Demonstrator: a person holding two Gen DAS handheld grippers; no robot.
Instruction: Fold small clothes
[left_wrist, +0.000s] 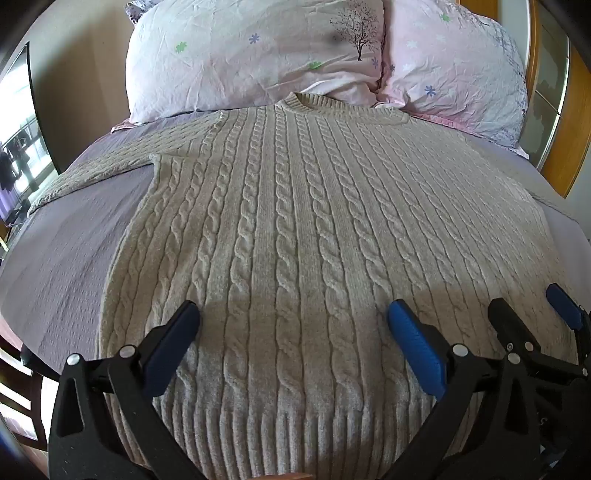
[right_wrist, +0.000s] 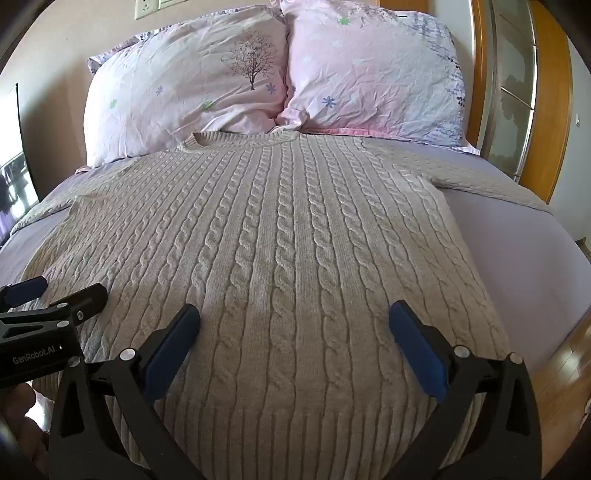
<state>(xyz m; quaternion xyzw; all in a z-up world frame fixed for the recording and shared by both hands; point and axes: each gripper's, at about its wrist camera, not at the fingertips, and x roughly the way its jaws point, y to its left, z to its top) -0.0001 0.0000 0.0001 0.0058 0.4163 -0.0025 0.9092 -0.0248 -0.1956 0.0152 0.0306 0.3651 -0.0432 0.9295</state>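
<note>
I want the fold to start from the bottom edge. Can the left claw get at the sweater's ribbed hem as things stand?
Probably yes. The left claw is open and hovers over the sweater just above its ribbed hem. Nothing lies between them; the right claw is off to its side, also open.

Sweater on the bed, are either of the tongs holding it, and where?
Nothing is held. The left tongs and right tongs are both open above the sweater near its hem.
</note>
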